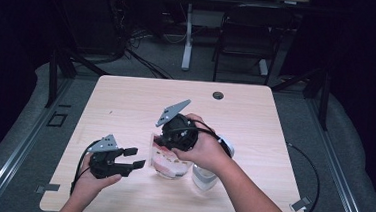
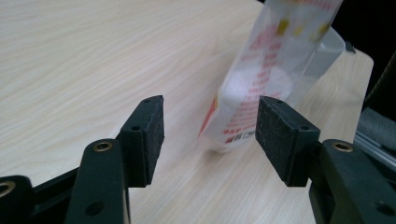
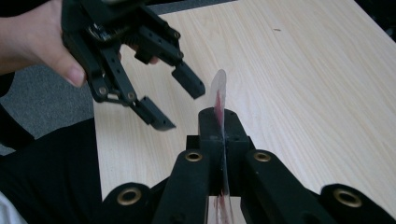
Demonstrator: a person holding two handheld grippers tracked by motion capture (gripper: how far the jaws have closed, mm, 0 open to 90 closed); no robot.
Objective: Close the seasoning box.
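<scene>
A thin, limp plastic pouch [image 1: 169, 161], probably light and slippery, is held above the desk [image 1: 126, 101] near centre, its top seam pinched by the right gripper [image 3: 219, 126]; the left gripper [image 2: 210, 135] gapes beside it, best closed on the flat edge.

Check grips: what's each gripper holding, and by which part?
The right gripper is shut on the clear printed plastic bag, pinching its thin top edge. The left gripper is open beside the bag and holds nothing.
</scene>
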